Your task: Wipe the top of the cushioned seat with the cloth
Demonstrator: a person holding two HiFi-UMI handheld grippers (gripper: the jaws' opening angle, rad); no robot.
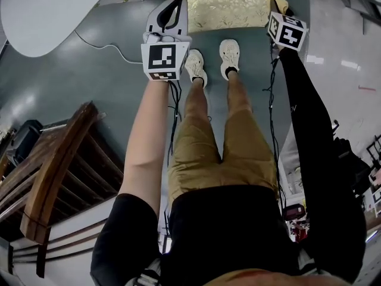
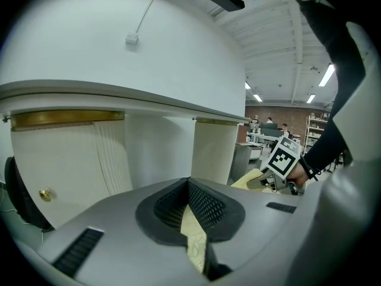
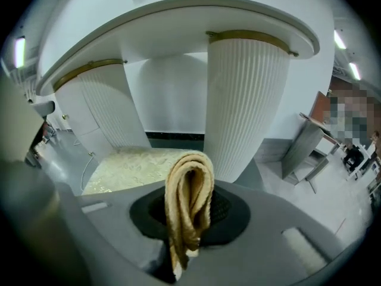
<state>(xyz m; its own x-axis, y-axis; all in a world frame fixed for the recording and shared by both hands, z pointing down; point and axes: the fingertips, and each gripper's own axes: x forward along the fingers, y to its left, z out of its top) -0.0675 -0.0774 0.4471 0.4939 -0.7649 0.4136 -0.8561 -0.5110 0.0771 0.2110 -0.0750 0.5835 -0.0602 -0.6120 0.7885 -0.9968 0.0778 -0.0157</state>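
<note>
Head view: steeply down onto one glossy grey-green floor, one white desk curving across the upper left, and one gold-patterned cushioned seat on the floor just off the desk's rounded edge. One wooden chair well apart from that edge, low at the left. Two grippers held out ahead: left hand-held gripper by the seat's left edge, nearer the desk's edge, and right hand-held gripper by the seat's right edge. Left gripper view: desk's white rim arching overhead, a large hall with strip lights beyond. Jaws clenched tip to tip with nothing pinched, only the patterned seat top showing through the slit behind the tips. Right gripper view: two fluted white supports under the desk's edge, nearer pedestal and farther pedestal, with the seat on the floor before them. Jaws clamped on one folded tan cloth, standing up between them in front of the seat.
</note>
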